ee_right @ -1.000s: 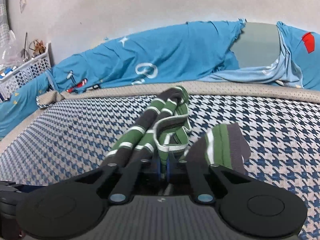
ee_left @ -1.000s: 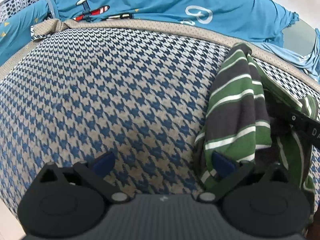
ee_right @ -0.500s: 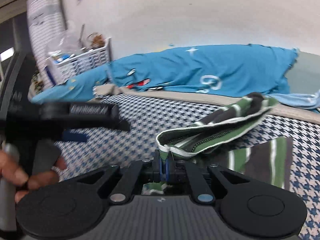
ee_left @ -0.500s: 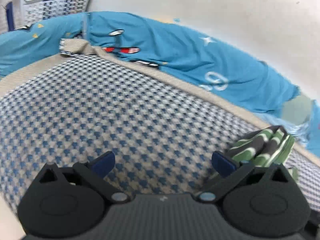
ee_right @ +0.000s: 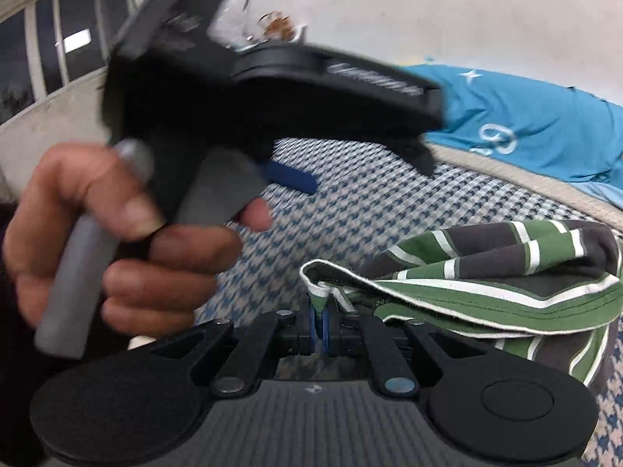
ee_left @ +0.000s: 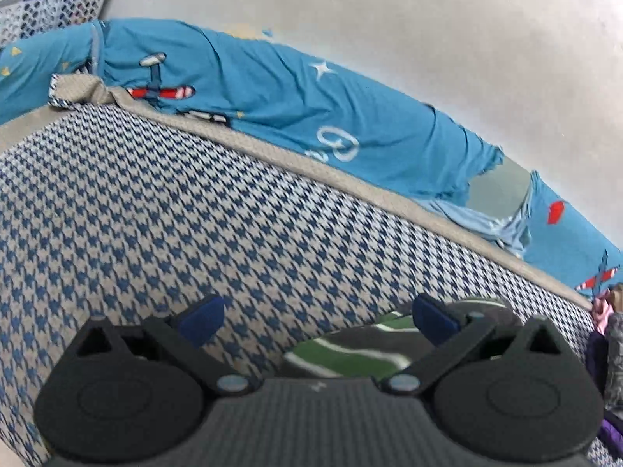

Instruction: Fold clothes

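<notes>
Right now my right gripper (ee_right: pixel 320 321) pinches the white-trimmed edge of the green striped shirt (ee_right: pixel 506 272), lifting it off the houndstooth blanket (ee_left: pixel 194 214). My left gripper (ee_left: pixel 317 317) hovers with its 2 jaws spread wide and nothing between them, the shirt (ee_left: pixel 350 346) just below. A hand (ee_right: pixel 117 233) grips its handle.

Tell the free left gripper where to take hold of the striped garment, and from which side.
Take the white-trimmed hem of the striped garment, away from the right gripper, which is shut on one corner. It lies loose and raised off the bedcover. The left gripper is open; come from above.
</notes>
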The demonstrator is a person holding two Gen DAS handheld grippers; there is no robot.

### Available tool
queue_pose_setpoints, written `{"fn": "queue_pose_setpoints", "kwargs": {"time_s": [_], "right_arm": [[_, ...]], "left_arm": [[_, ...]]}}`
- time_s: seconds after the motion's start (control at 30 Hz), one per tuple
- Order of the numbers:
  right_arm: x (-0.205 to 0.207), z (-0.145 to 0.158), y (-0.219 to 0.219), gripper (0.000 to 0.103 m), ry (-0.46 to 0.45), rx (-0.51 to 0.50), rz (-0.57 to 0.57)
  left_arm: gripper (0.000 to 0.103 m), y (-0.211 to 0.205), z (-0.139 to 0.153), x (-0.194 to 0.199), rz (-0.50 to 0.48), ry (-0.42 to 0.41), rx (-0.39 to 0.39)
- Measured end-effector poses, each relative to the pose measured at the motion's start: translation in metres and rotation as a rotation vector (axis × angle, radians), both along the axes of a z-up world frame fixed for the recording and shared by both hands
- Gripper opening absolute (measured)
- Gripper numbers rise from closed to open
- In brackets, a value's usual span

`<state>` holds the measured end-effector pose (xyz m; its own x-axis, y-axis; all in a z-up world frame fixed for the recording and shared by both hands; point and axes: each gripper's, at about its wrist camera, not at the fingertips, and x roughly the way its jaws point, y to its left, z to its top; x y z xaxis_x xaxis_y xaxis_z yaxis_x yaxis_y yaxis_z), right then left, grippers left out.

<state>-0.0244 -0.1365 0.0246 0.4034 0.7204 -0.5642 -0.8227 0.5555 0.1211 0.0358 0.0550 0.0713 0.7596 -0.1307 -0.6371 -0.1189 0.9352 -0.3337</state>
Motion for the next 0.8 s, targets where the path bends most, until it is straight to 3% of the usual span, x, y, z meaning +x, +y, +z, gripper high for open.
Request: {"fn": "queue_pose_setpoints", "kwargs": {"time_s": [0.4, 0.53, 0.8], "right_arm": [[-0.027, -0.032, 0.005, 0.009, 0.017, -0.143, 0.043], [-0.032, -0.038, 0.002, 0.010, 0.062, -0.153, 0.009], [-0.052, -0.042, -0.014, 0.020, 0.078, -0.163, -0.031]], "left_arm": [[0.103, -0.033, -0.036, 0.002, -0.122, 0.114, 0.063], [0.103, -0.040, -0.050, 0.000, -0.128, 0.146, 0.116], [0.103, -0.031, -0.065, -0.010, -0.132, 0.176, 0.134]]}}
